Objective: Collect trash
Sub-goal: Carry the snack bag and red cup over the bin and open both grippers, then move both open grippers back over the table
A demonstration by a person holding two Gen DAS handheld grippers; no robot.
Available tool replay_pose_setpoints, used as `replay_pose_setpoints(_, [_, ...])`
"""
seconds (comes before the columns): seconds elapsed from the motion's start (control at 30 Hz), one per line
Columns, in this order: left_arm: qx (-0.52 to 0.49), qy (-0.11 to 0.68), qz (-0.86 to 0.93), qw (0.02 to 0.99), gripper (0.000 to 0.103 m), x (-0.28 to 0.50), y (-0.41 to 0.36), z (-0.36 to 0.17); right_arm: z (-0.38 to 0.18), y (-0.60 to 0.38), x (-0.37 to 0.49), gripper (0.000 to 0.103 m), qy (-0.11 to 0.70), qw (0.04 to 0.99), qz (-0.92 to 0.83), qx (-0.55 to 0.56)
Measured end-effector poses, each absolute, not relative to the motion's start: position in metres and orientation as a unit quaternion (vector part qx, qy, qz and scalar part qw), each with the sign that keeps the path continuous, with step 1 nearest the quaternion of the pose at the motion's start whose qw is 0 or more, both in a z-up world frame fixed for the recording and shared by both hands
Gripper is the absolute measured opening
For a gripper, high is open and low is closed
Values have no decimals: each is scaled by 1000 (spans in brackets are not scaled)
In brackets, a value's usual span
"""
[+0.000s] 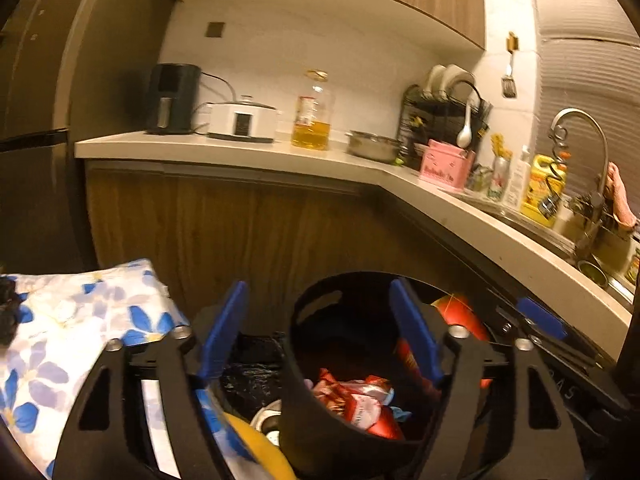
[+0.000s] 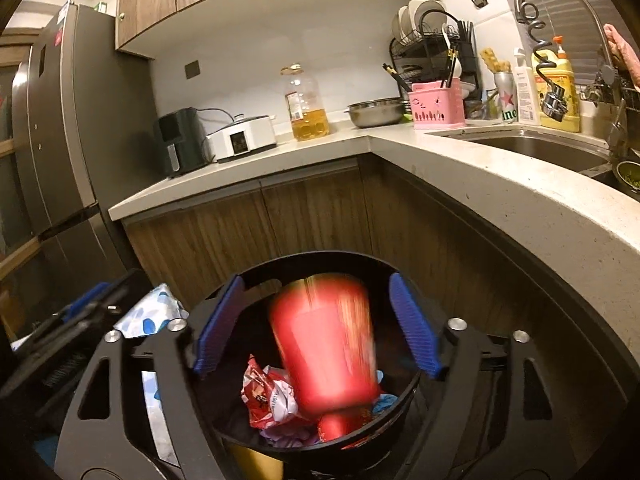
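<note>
A red bottle [image 2: 324,344], motion-blurred, hangs neck-down in the mouth of the black bin [image 2: 328,260], free between the right gripper [image 2: 316,324]'s wide-open blue pads. Its label cannot be read. Crumpled red wrappers [image 2: 268,396] lie in the bin below it. The left gripper [image 1: 316,332] also gapes wide, holding nothing, one finger over the bin's rim. A floral cloth [image 1: 80,320] lies to the bin's left. On the counter [image 2: 500,184] behind, a green can [image 2: 506,98] shows a red star and the letters "ine".
</note>
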State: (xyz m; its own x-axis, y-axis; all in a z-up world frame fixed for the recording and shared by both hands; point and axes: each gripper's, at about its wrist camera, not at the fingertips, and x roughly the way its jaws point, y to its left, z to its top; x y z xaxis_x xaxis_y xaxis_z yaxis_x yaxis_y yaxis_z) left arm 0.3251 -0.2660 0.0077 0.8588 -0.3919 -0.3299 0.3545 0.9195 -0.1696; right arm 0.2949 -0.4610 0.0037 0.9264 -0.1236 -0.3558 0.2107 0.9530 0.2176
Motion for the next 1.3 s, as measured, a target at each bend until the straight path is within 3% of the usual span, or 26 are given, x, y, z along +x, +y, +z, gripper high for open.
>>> replay_pose_setpoints(0.2, [-29, 173, -157, 972, 97, 304, -246, 12, -1, -449, 279, 91, 201, 967, -112, 110])
replay_pose_setpoints(1.3, [-14, 191, -79, 978, 97, 176, -137, 3, -4, -333, 166, 92, 213, 973, -74, 47])
